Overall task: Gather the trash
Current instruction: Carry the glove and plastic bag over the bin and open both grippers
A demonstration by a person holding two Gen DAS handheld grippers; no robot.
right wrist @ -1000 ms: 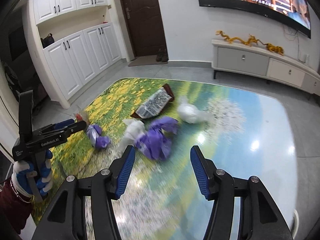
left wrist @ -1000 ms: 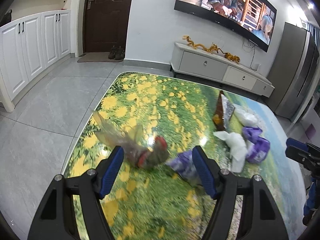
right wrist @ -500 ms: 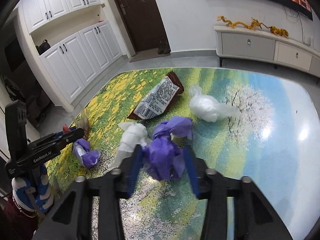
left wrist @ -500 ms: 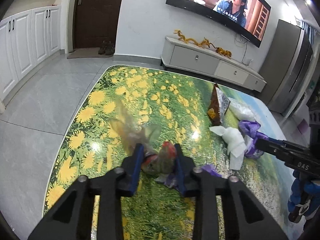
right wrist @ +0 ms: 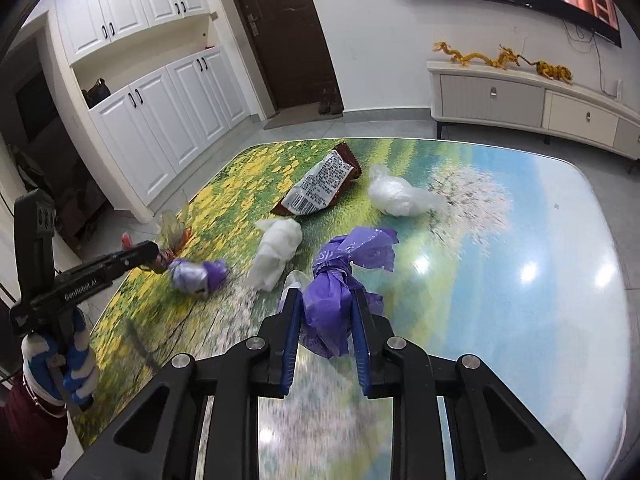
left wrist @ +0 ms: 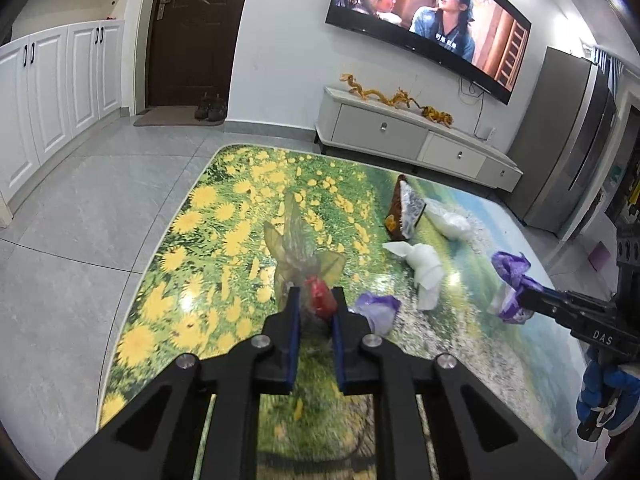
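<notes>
On the flowered table [right wrist: 520, 240], left claw [left wrist: 314, 304] grips a clear wrapper [left wrist: 298, 248]; right claw [right wrist: 326, 312] is closing on a purple bag [right wrist: 340, 280].

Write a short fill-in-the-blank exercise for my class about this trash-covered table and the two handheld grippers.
1. The left gripper is shut on a clear plastic wrapper with a ____ piece inside.
2. The right gripper pinches a crumpled plastic bag coloured ____.
3. The brown snack packet with a barcode label lies on the ____.

Missing words: red; purple; table
</notes>
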